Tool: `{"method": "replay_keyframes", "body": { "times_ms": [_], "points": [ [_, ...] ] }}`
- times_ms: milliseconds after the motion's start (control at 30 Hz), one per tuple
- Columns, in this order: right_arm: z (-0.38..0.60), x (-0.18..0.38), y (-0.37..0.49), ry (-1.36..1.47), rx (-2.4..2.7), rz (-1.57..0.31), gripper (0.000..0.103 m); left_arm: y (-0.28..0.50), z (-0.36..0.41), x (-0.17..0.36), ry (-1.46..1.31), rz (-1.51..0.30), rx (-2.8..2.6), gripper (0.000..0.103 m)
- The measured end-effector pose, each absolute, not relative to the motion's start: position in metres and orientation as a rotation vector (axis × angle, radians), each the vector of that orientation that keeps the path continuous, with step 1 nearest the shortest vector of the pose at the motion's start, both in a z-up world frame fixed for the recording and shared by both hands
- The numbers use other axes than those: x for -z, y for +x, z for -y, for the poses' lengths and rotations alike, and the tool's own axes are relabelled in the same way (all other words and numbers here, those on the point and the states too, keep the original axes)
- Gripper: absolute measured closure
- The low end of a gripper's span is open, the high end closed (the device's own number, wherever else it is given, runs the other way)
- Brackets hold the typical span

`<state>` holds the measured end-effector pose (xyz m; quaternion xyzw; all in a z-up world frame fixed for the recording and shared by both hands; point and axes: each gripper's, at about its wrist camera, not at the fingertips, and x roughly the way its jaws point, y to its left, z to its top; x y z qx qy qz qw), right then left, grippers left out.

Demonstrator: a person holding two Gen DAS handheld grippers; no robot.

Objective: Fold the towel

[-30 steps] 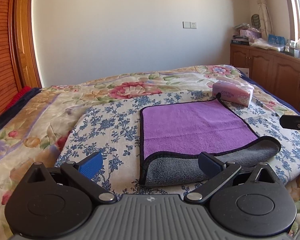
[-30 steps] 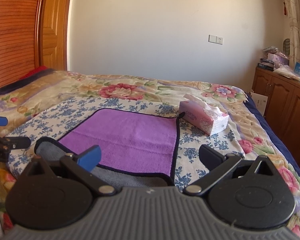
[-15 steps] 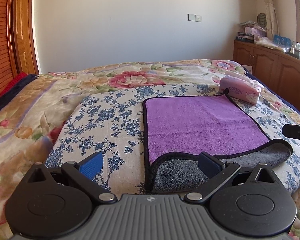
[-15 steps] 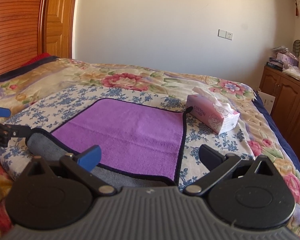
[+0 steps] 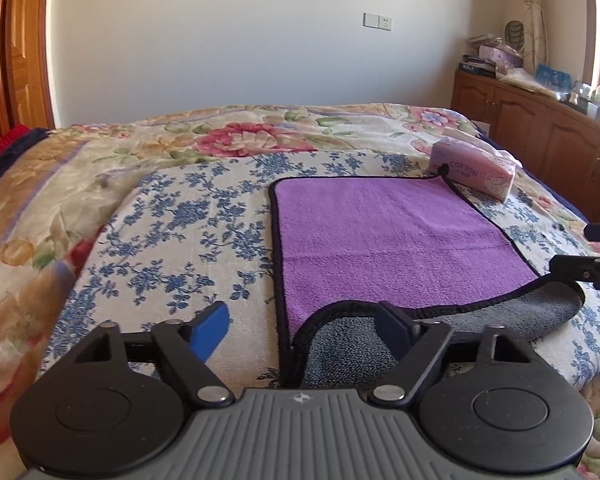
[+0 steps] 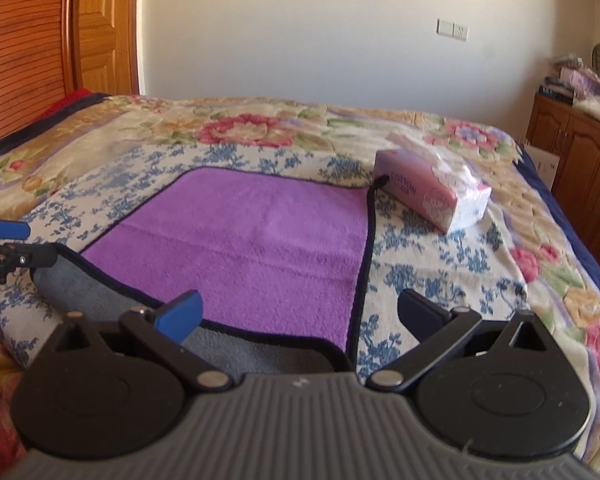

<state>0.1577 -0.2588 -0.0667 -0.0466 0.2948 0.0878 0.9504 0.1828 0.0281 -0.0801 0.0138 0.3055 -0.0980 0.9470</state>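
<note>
I see both the left gripper [image 5: 302, 326] and right gripper [image 6: 300, 312] released and now closer to the purple, black-edged microfibre towel [image 5: 384, 236] lying beside the pink tissue pack [image 5: 474, 172], its grey near hem still upturned for grasping.

1. The bed [image 5: 100, 184] fills the lower half of both views, covered by a quilt with large pink and gold flowers.
2. A blue-and-white floral cloth [image 5: 188, 232] lies spread on the quilt, across the middle of the frame.
3. A purple towel [image 5: 380, 240] lies on that cloth, centre right in the left wrist view, its near edge turned over to show grey.
4. A pink tissue pack [image 6: 432, 196] sits at the towel's far right corner, upper right of the right wrist view.
</note>
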Motion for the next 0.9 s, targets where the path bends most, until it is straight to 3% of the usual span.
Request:
{"method": "replay_keyframes", "body": {
  "times_ms": [333,400,467,700,900],
  "points": [
    [0.269,0.075,0.168,-0.037,-0.188,-0.700,0.001,0.187,-0.023,0.086,0.025,-0.666,0.260,0.052],
    [0.271,0.076,0.169,-0.024,-0.190,-0.721,0.001,0.187,-0.022,0.087,0.025,-0.671,0.262,0.054],
    [0.273,0.078,0.170,-0.012,-0.192,-0.742,0.010,0.187,-0.023,0.088,0.023,-0.676,0.263,0.054],
    [0.279,0.083,0.173,0.020,-0.201,-0.796,0.015,0.187,-0.022,0.090,0.017,-0.694,0.264,0.060],
    [0.283,0.086,0.176,0.049,-0.219,-0.835,0.027,0.188,-0.022,0.091,0.018,-0.702,0.265,0.063]
  ]
}}
